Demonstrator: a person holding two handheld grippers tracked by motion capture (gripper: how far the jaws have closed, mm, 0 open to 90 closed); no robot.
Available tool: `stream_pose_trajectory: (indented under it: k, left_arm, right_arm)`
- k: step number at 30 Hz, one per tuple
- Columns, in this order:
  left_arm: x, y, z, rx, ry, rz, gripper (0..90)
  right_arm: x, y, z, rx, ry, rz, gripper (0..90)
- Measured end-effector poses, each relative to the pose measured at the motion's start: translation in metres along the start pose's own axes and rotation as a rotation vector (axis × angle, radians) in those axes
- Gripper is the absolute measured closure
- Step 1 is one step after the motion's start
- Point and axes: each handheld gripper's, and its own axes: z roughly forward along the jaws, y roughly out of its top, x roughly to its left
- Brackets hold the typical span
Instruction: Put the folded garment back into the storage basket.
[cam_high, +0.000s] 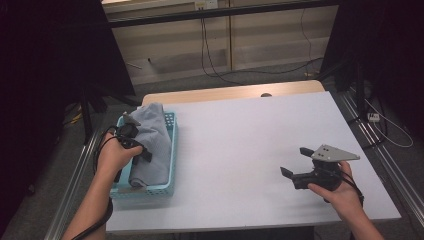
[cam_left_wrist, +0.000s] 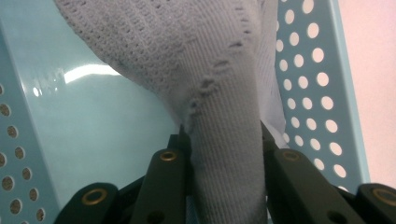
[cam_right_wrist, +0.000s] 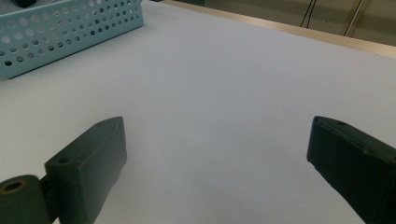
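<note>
A grey knitted cloth (cam_high: 152, 145) lies in a light blue perforated basket (cam_high: 172, 165) at the table's left. My left gripper (cam_high: 141, 151) reaches into the basket and is shut on a fold of the cloth (cam_left_wrist: 229, 154); the jaws press it from both sides. My right gripper (cam_high: 295, 161) hovers over the right side of the white table (cam_high: 240, 145), open, with nothing between its fingers (cam_right_wrist: 93, 163). The basket (cam_right_wrist: 60, 28) sits far off at the upper left in the right gripper view.
The table's wooden back edge (cam_high: 235, 92) runs behind the white top. Cables (cam_high: 210, 55) hang over the floor beyond it. Dark curtains flank both sides. Bare table top lies between the basket and my right gripper.
</note>
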Motion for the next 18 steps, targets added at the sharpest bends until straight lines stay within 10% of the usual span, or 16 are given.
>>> stream_pose_trajectory:
  k: [18]
  left_arm:
    - [0.013, -0.005, 0.004, 0.005, -0.023, -0.021, 72.2]
  right_arm:
    - [0.002, 0.0, 0.001, 0.004, 0.001, -0.005, 4.5]
